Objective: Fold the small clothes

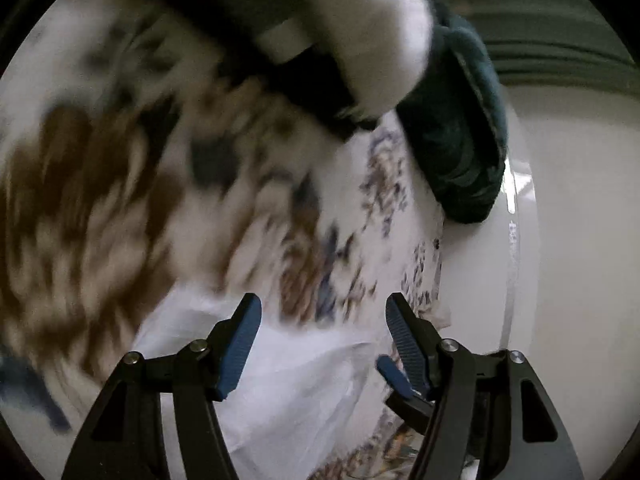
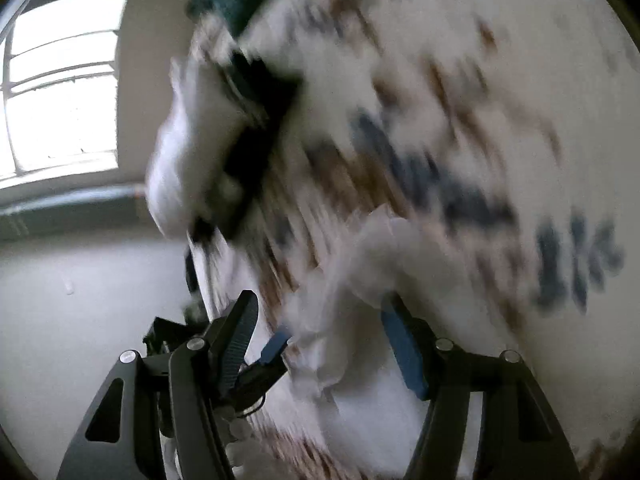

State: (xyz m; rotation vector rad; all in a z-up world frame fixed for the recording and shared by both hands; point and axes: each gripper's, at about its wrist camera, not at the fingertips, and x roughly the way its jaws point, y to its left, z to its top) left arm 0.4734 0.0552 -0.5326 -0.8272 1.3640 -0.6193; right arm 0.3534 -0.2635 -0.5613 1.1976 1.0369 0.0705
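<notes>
A white garment with brown and blue floral print (image 1: 168, 184) fills most of the left wrist view, blurred by motion. My left gripper (image 1: 322, 320) is open, its blue-padded fingers (image 1: 240, 344) spread over the white inner side of the cloth. In the right wrist view the same printed garment (image 2: 460, 152) fills the frame, blurred. My right gripper (image 2: 320, 316) is open, with a bunched white fold (image 2: 360, 276) lying between its fingers (image 2: 404, 352). The other gripper's blue fingertip (image 2: 274, 346) shows beside it, and the right one shows in the left view (image 1: 394, 376).
A person's arm in a dark teal sleeve (image 1: 460, 128) with a white glove (image 1: 372, 40) reaches across the cloth. A white surface (image 1: 580, 220) lies to the right. A bright window (image 2: 64, 88) and pale wall are at the left of the right wrist view.
</notes>
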